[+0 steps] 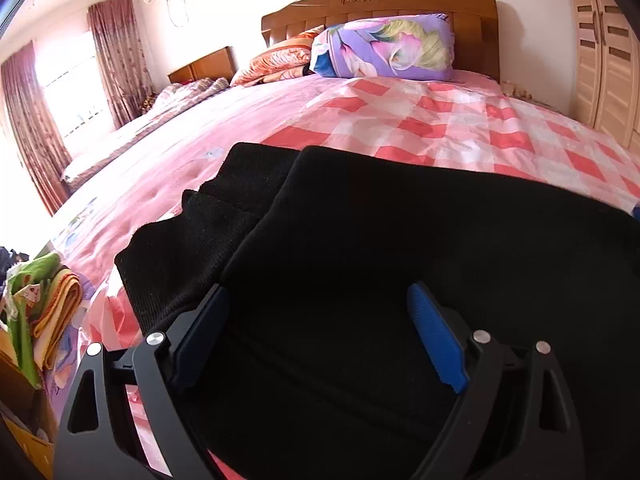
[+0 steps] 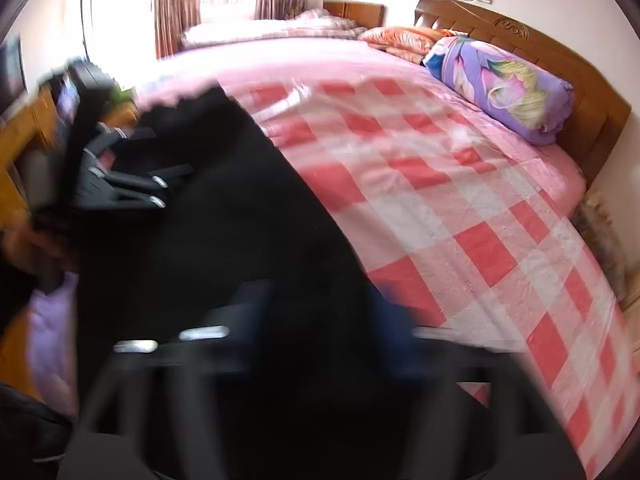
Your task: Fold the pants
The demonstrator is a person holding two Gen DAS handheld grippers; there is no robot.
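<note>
Both grippers, L (image 1: 316,344) & R (image 2: 316,320), wide apart over black pants (image 1: 400,232) on bed (image 1: 440,120).

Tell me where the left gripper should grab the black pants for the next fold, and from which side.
Probably the ribbed cuffs at the left end of the black pants: they lie flat and offset, edges exposed on the bedspread. Bring the open left gripper in low from the left, one finger under.

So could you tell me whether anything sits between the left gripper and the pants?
Nothing visible does. The left gripper hangs open right over the black pants, its fingers straddling the cloth, with only the pants on the bedspread beneath.
</note>
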